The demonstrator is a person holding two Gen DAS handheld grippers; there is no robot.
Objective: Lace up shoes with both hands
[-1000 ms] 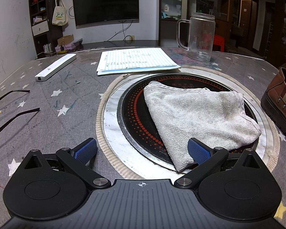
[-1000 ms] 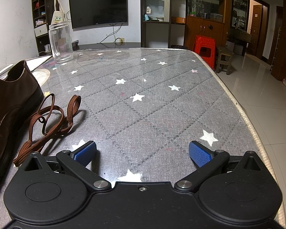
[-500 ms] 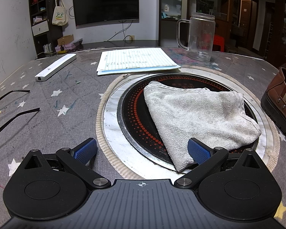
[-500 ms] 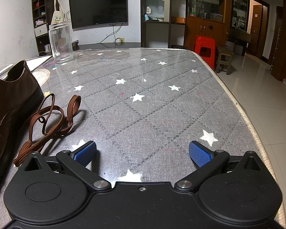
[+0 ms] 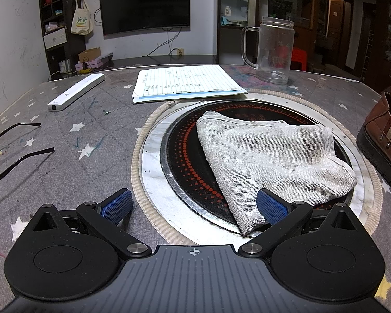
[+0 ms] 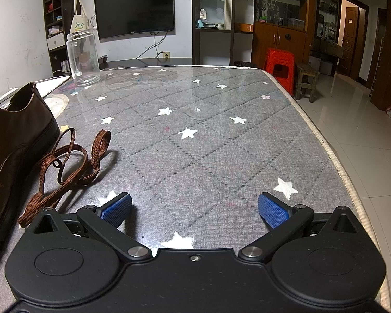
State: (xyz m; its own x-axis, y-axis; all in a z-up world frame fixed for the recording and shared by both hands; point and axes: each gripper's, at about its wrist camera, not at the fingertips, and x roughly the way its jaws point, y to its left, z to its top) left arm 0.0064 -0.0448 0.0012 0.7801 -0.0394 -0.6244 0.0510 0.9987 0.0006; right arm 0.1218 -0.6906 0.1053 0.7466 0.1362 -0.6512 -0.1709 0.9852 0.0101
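my left gripper (image 5: 194, 206): jaws spread wide, nothing in them, sitting low over the near rim of the round cooktop (image 5: 179, 172)
my right gripper (image 6: 194, 208): also wide apart and empty, over bare starry table cover (image 6: 221, 143)
lace (image 6: 65, 167): brown, loose, piled on the cover just left of my right gripper, touching the shoe's sole
shoe (image 6: 10, 140): brown leather, far left of the right view; the left view only catches its heel at the right edge
towel (image 5: 271, 156): grey, folded, lying on the cooktop
further back: lined paper (image 5: 185, 82), white bar (image 5: 77, 95), clear mug (image 5: 273, 50)
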